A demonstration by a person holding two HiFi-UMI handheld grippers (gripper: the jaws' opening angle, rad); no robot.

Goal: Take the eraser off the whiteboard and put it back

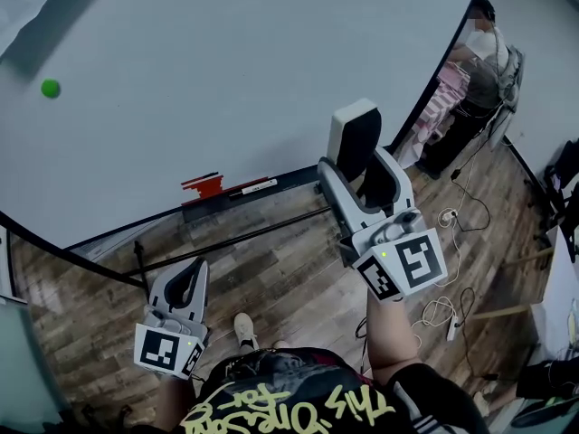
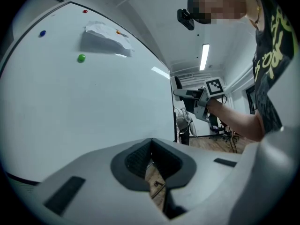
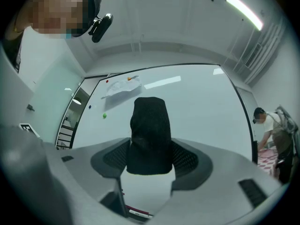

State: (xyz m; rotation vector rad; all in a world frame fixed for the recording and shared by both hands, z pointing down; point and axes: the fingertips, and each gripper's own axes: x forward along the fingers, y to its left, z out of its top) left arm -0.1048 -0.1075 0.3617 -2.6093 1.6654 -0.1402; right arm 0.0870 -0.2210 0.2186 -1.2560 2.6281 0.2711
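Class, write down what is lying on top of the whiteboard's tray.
On the tray lie a red object and a white marker. The right gripper, holding the eraser, covers the tray's right end.

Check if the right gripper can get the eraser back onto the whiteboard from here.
Probably yes. The right gripper, shut on the eraser, faces the whiteboard with nothing between them; the green magnet sits well off to the side.

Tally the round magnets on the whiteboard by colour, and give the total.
Green magnet: 1
Blue magnet: 1
Red magnet: 1
Orange magnet: 1
Total: 4
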